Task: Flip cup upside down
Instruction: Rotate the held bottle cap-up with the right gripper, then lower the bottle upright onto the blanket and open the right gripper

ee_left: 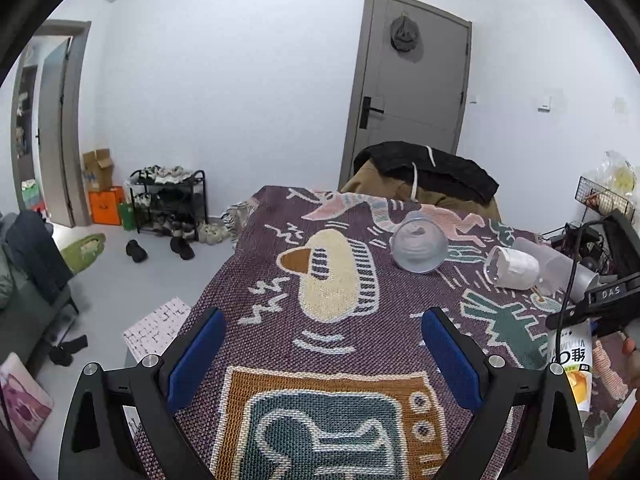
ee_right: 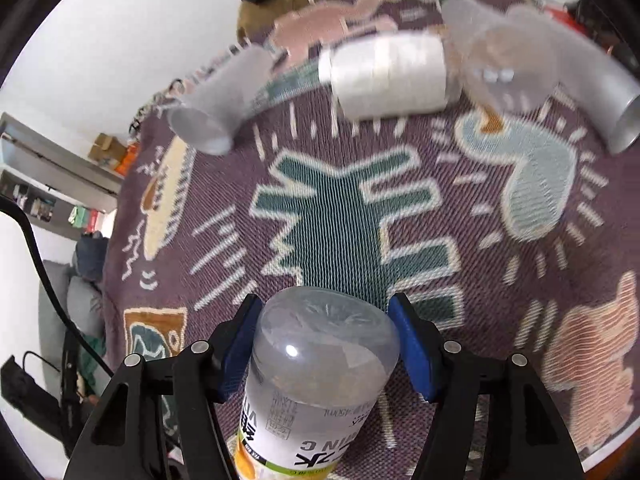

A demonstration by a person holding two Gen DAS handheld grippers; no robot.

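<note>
While left gripper [ee_left: 320, 360] wide apart, right gripper [ee_right: 324, 344] around bottle [ee_right: 316, 376]

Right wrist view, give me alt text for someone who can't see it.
The right gripper has its blue-padded fingers closed on a clear plastic bottle with a white label, its base toward the camera, above a purple patterned woven cloth. Beyond it, several translucent plastic cups lie on their sides, blurred.
</note>
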